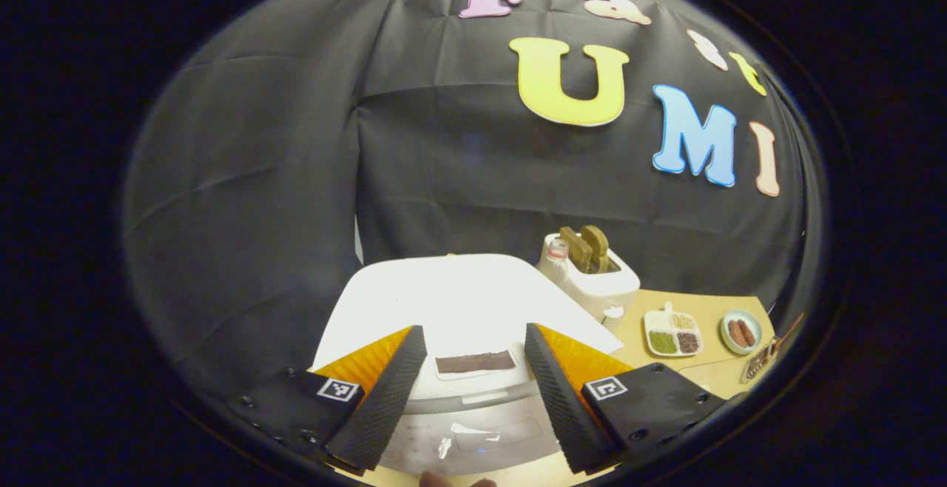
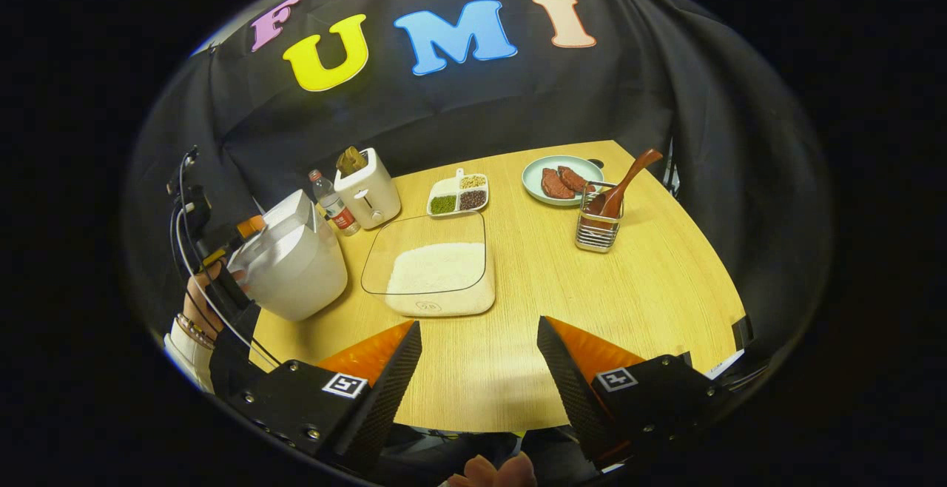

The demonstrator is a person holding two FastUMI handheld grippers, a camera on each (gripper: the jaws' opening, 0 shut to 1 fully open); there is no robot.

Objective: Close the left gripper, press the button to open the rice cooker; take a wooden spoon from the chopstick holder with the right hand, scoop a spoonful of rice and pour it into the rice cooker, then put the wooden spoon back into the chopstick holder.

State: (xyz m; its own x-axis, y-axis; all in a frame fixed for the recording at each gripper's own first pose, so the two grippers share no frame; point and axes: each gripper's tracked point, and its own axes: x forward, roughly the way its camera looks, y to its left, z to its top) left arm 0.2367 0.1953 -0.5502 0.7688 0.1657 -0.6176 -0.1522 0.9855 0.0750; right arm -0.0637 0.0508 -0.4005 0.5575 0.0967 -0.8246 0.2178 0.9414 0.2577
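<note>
Spread fingers of the left gripper (image 1: 473, 387) (not yet pressed together) straddled the white, boxy plastic rice cooker (image 1: 466, 317), its front button (image 1: 497, 434) just below and between them.

Wooden table (image 2: 651, 287) bears rice cooker (image 2: 292, 265), rice container (image 2: 436, 269), toaster (image 2: 368, 187).

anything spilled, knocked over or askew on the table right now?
Nothing stands out. The rice sits level in its clear container, none on the table. The wooden spoon leans in the chopstick holder. The toaster, bottle and rice cooker stand upright.
</note>
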